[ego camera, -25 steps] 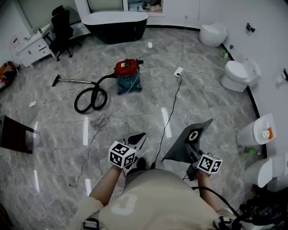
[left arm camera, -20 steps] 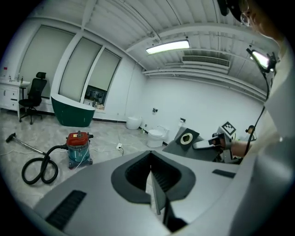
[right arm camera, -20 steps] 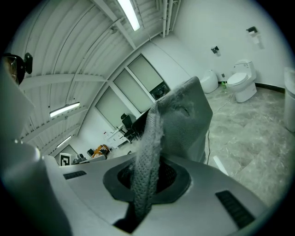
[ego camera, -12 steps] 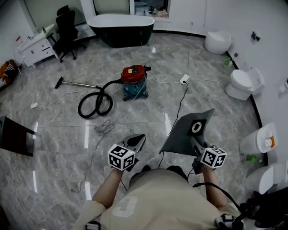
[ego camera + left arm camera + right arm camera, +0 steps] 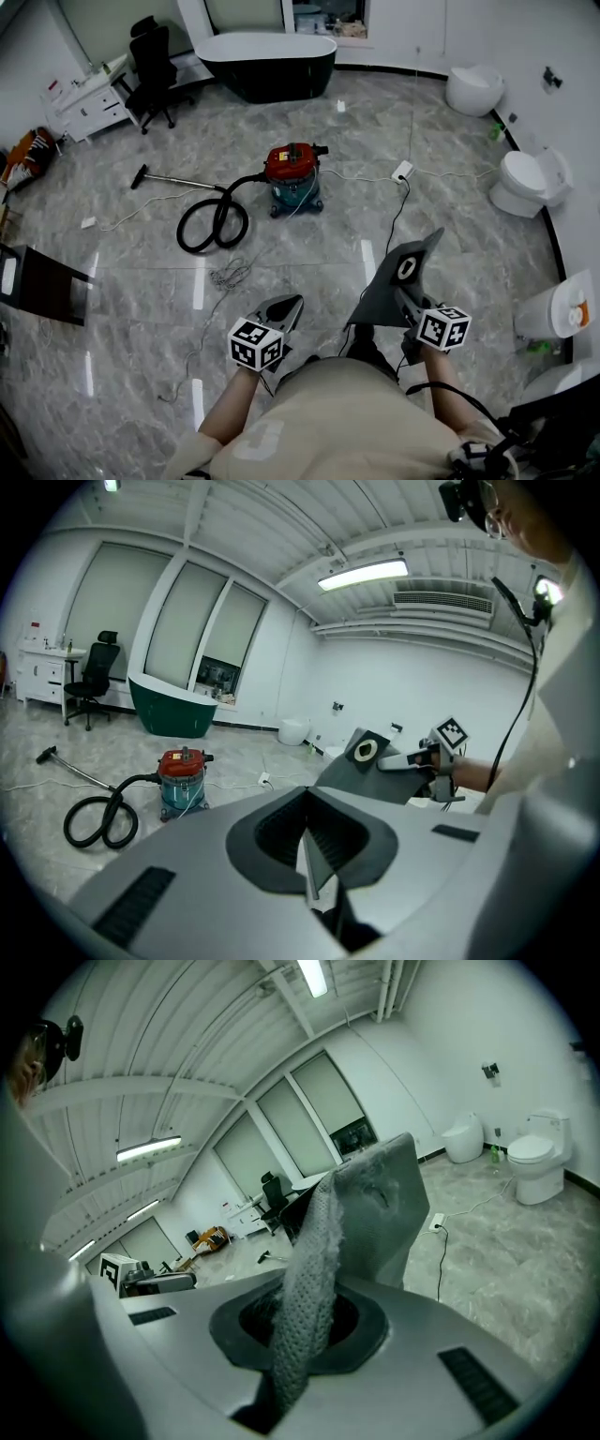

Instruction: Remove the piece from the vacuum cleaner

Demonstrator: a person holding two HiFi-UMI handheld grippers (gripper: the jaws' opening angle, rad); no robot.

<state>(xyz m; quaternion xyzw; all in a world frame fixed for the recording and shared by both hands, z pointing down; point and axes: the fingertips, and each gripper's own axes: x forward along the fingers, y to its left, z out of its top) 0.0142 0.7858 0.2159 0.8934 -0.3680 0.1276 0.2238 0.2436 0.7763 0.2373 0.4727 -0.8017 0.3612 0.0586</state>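
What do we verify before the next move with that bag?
1. Grip on the piece: ok. The right gripper is shut on the fabric edge of the dust bag.
2. Bag free of the machine: ok. It hangs in the air, well apart from the vacuum cleaner across the floor.
3. Spare gripper: ok. The left gripper has its jaws together with nothing between them.
4. Walking path: not ok. A black cable runs from the power strip toward the person's feet.
5. Vacuum lid latched: cannot tell, too small in every view.
6. Bag leaking dust: cannot tell.
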